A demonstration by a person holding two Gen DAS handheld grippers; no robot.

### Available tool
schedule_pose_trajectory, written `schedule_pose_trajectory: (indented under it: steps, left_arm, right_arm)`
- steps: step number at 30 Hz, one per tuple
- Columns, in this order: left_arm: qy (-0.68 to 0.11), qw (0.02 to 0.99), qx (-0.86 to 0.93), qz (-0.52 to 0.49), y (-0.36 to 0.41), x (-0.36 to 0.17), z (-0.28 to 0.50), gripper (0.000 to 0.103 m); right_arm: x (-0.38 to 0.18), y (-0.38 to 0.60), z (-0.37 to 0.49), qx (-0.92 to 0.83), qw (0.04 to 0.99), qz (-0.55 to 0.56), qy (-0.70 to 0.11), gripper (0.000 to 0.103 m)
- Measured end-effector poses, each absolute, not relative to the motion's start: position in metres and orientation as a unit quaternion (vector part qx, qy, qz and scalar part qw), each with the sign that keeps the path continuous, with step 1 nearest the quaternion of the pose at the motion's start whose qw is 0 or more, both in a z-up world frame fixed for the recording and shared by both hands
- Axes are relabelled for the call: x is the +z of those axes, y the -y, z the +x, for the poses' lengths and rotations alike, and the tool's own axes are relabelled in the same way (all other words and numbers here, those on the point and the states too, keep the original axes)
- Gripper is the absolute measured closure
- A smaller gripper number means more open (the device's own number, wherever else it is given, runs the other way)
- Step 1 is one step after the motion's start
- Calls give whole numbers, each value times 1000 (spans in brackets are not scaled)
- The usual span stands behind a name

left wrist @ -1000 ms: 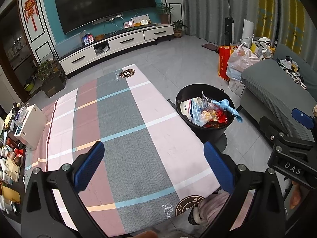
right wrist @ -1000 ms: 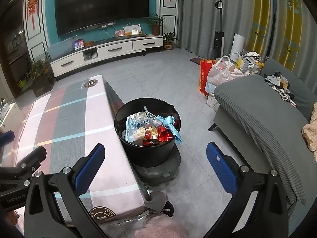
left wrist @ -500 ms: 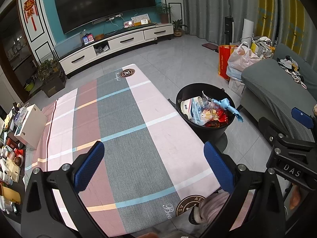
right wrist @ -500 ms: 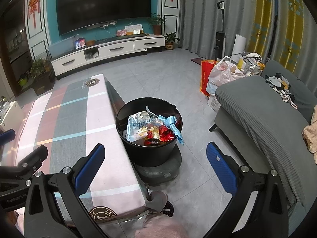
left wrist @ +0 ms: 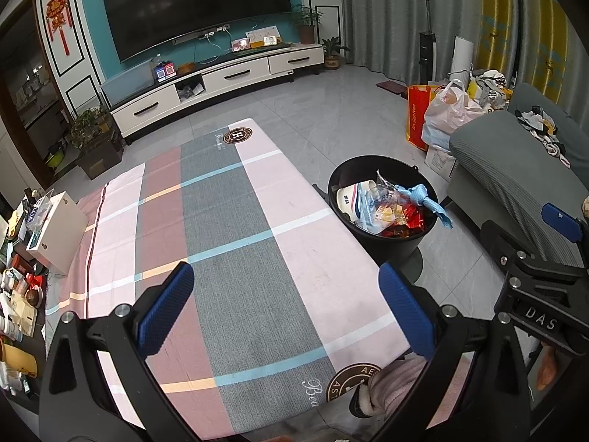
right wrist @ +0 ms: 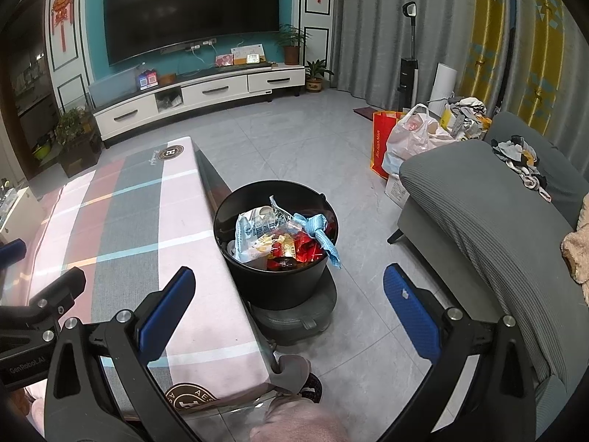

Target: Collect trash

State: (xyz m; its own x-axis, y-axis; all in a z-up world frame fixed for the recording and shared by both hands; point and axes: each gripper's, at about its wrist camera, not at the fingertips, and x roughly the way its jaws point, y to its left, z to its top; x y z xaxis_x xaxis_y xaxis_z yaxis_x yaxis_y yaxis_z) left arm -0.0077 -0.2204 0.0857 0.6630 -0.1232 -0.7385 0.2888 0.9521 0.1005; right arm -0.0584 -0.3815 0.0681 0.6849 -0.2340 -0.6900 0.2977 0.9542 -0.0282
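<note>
A black round bin (left wrist: 408, 248) stands on the floor by the table's right side, full of wrappers, a red packet and a blue cloth (left wrist: 423, 199). It also shows in the right wrist view (right wrist: 279, 287), with the cloth (right wrist: 320, 234) hanging over its rim. My left gripper (left wrist: 285, 307) is open and empty above the near part of the plaid tablecloth (left wrist: 221, 221). My right gripper (right wrist: 289, 307) is open and empty, held above the floor in front of the bin.
A grey sofa (right wrist: 497, 213) is on the right with clothes on it. Shopping bags (right wrist: 412, 140) stand beyond it. A white box (left wrist: 55, 232) and small items sit at the table's left end. The TV cabinet (left wrist: 206, 84) lines the far wall.
Both views have shifted only slightly. Both grippers stay open and empty, and the bin's contents are unchanged.
</note>
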Motion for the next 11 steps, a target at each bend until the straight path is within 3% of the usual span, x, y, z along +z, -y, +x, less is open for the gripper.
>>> schedule_pose_trajectory:
  steps: [11]
  left_arm:
    - [-397,905,-112,103,219,85,-6,3]
  right_arm:
    - [68,383,-58,-144,917,42,-370,3]
